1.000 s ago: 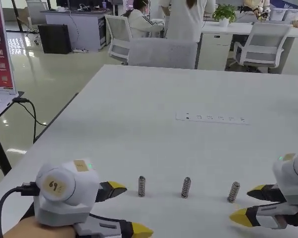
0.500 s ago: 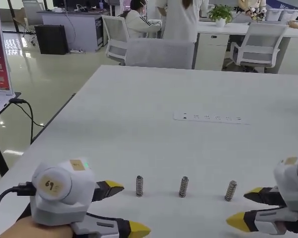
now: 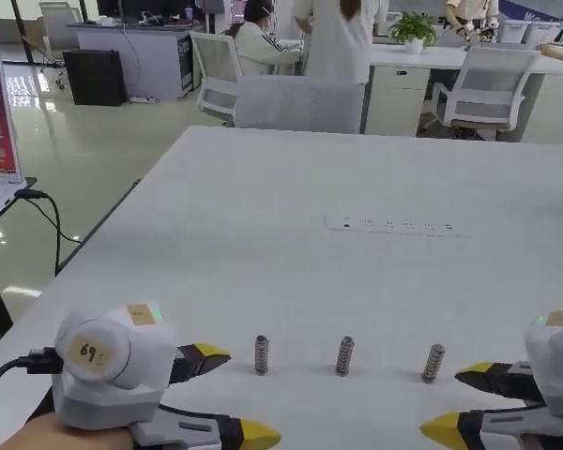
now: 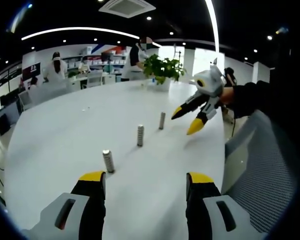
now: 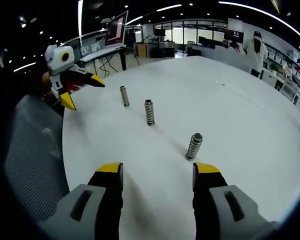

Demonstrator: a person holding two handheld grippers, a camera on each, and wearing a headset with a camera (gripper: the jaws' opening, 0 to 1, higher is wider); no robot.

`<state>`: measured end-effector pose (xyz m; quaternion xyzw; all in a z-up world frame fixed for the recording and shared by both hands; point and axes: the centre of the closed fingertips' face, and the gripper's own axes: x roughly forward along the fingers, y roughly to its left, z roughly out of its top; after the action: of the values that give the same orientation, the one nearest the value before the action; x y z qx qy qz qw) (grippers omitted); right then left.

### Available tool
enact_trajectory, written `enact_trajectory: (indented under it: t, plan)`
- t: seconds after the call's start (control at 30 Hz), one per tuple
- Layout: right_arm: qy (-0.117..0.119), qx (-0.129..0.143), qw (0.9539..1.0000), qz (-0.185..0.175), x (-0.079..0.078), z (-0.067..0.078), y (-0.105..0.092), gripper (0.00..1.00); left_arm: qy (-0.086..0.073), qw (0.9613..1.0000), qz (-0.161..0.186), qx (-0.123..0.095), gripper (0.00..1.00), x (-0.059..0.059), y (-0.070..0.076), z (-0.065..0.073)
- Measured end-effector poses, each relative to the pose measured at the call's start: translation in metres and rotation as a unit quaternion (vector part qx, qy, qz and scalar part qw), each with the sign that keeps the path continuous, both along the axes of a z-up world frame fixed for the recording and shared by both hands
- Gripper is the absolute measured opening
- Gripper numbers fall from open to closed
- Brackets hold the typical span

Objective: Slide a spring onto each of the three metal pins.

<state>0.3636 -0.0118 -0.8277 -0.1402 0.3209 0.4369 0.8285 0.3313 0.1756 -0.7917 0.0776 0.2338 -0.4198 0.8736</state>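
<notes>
Springs (image 3: 344,356) are standing upright in a row on the worktop (image 3: 291,244), each apparently sleeving its pin (image 5: 196,136). I am holding left claw (image 3: 244,394) and right claw (image 3: 448,403) wide open and empty, flanking the row, well off so nothing gets knocked.

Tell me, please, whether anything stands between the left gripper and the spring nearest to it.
Nothing visible does. The left gripper is open, and only bare table lies between its jaws and the nearest spring, which stands upright.
</notes>
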Motion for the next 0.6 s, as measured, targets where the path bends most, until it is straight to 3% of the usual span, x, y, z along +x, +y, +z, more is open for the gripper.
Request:
enact_trajectory:
  t: [0.6]
  plan:
    - [-0.006,0.011,0.9999,-0.005,-0.004,0.0006,0.0008,0.61,0.001,1.0,0.001,0.003,0.61,0.0019,-0.0002,-0.0022]
